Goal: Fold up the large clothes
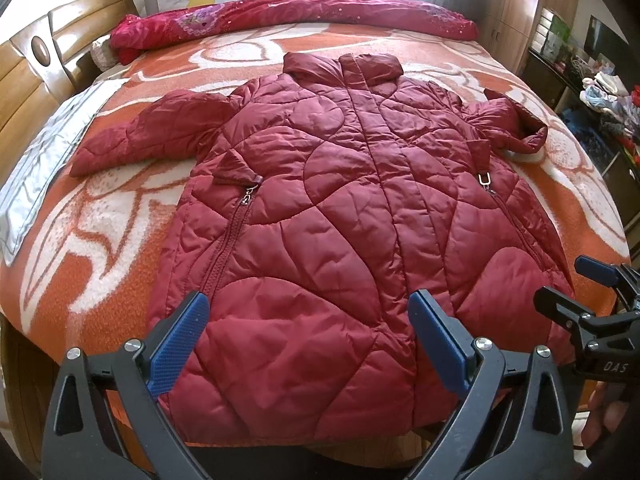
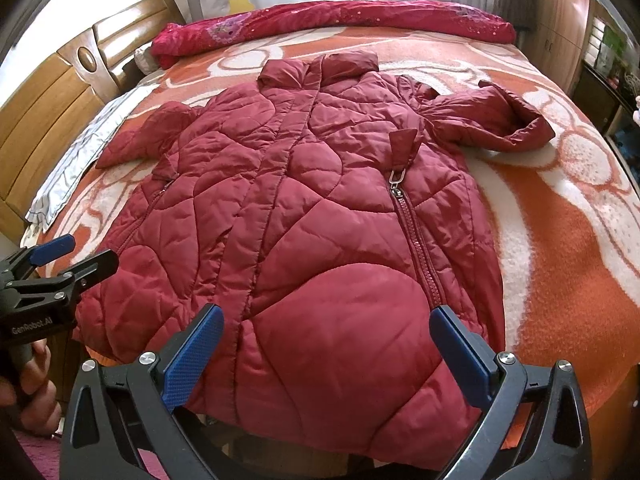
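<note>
A dark red quilted jacket lies flat and face up on the bed, collar at the far end, hem over the near edge. Its left sleeve stretches out to the left; the right sleeve bends outward on the right. My left gripper hangs open above the hem's left half, nothing between its blue pads. My right gripper stands open over the hem's right half, beside a pocket zipper. Each gripper also shows at the other view's edge: the right gripper and the left gripper.
An orange and white blanket covers the bed. A rolled red quilt lies along the far end. A grey cloth rests at the left by the wooden headboard. Cluttered shelves stand at the right. A hand holds the left gripper's handle.
</note>
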